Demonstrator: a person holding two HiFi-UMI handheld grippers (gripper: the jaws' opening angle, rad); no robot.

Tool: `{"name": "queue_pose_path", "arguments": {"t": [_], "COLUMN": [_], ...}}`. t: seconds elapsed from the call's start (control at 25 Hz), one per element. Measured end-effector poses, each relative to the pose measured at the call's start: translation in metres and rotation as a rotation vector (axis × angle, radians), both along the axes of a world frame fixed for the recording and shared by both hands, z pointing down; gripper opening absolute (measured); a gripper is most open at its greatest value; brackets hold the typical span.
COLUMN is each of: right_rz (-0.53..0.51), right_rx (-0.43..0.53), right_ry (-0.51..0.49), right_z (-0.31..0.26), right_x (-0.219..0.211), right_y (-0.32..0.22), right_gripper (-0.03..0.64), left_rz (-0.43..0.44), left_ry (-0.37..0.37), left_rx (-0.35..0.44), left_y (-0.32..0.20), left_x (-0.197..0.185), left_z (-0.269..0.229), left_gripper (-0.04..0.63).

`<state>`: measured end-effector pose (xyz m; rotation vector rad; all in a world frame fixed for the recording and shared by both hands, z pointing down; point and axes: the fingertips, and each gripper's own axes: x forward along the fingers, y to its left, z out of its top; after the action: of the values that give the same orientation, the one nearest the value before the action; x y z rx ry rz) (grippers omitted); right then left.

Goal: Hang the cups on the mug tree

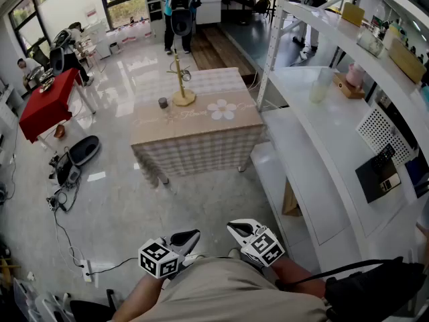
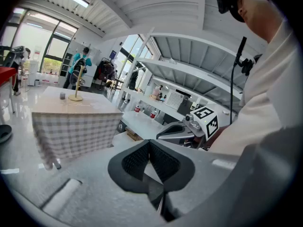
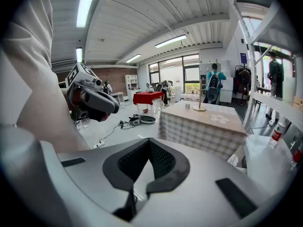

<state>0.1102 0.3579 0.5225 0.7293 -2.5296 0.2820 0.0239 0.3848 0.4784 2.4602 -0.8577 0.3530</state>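
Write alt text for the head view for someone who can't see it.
The left gripper and right gripper are shut and empty, held low by the person's body. Ahead stands a checked-cloth table with a wooden mug tree and a small dark cup beside it.

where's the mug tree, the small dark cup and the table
mug tree point(image 1: 184, 98): head view, on its round base
small dark cup point(image 1: 163, 102): head view, on its side wall
table point(image 1: 201, 129): head view, on bare cloth near the front edge
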Motion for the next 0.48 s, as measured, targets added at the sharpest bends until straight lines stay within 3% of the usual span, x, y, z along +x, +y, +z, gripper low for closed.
{"name": "queue_pose_path", "arguments": {"t": [0.24,0.48], "right_rz": [-0.028,-0.048], "right_rx": [0.003,-0.033], "right_ry": [0.02,0.046], "right_z": [0.006,0.02], "right_x": [-0.053,-0.087], "right_y": [-0.013,-0.019], "right_gripper": [0.014,0.014], "left_rz": [-0.036,-0.081], "left_ry": [0.016,0.018], "left_rx": [-0.004,-0.07], "left_y": [0.0,0.0], "left_x": [-0.056,-0.091], "left_z": [0.017,0.048], "left_gripper": [0.009,0.009]}}
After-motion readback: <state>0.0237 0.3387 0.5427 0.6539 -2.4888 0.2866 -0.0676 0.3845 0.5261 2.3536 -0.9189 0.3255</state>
